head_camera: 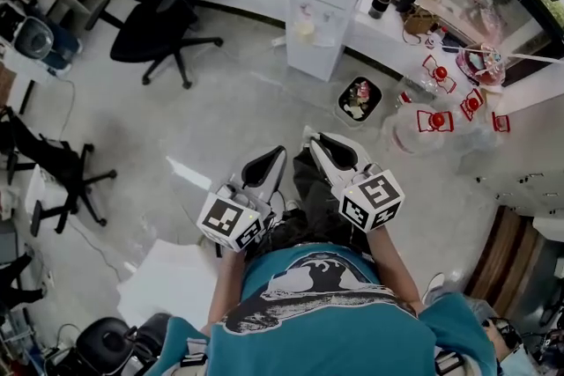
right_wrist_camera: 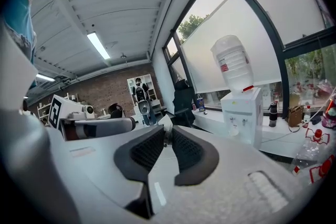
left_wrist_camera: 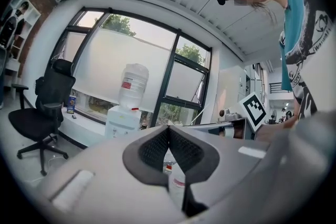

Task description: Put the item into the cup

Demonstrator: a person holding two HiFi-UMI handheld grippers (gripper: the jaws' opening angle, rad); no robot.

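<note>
Cannot pin down the item or the cup in any view. Closest to a cup: a dark mug (head_camera: pixel 381 0) on the white counter at about 1 o'clock in the head view, just to the 3 o'clock side of the water dispenser (head_camera: pixel 317 9). May well not be the one meant. Could equally be somewhere in the red-and-clear clutter (head_camera: pixel 436 121) at 2 o'clock. Worth noting too a black tray (head_camera: pixel 340 107) with bits in it on the floor, between dispenser and clutter.

Nothing held in either claw. Left gripper (head_camera: pixel 278 154), low at 6 o'clock against the body: pads pressed together at the tips and empty, plain in the left gripper view (left_wrist_camera: pixel 168 128). Right gripper (head_camera: pixel 314 140), just beside it toward 3 o'clock: pads drawn almost together in the right gripper view (right_wrist_camera: pixel 167 131), only a thin slit between them and nothing in it.

Judged from that, the approach stage, with no pick begun. Calls next for moving toward 1 to 2 o'clock, singling out the item and the cup, then spreading one claw before lowering it over the item.

Hard to read: the clutter at 2 o'clock, too small and blurred to sort into separate things and cut off at the frame's 3 o'clock edge. Aimed across the room at windows and ceiling, both gripper views, so no work surface close up. Blocked by the torso, the floor at 6 o'clock.
</note>
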